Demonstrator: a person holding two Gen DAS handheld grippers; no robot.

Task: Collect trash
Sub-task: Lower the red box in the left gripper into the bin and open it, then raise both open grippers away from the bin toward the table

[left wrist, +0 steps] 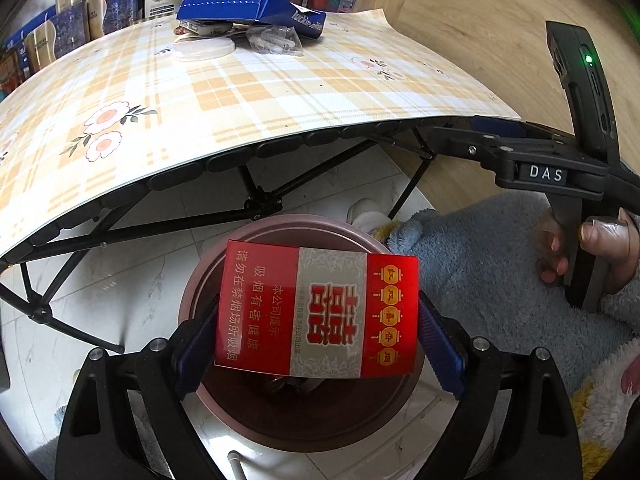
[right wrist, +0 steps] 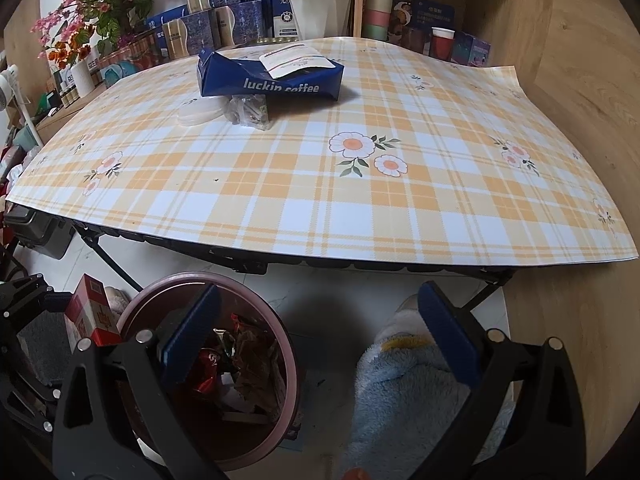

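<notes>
The left wrist view shows the printed face of the red cigarette box (left wrist: 316,312), pinched by its 2 short ends in the left gripper (left wrist: 318,340), directly above the open pink trash bin (left wrist: 280,412). The long axis of the box runs across, from one pad to the other, and its face is tilted up toward the camera. The right wrist view shows only a narrow side of this box, but it shows the wrappers inside the bin. There the right gripper (right wrist: 320,336) is spread wide, with nothing between its pads. On the table (right wrist: 320,208) lies a blue Luckin Coffee bag (right wrist: 272,76).
</notes>
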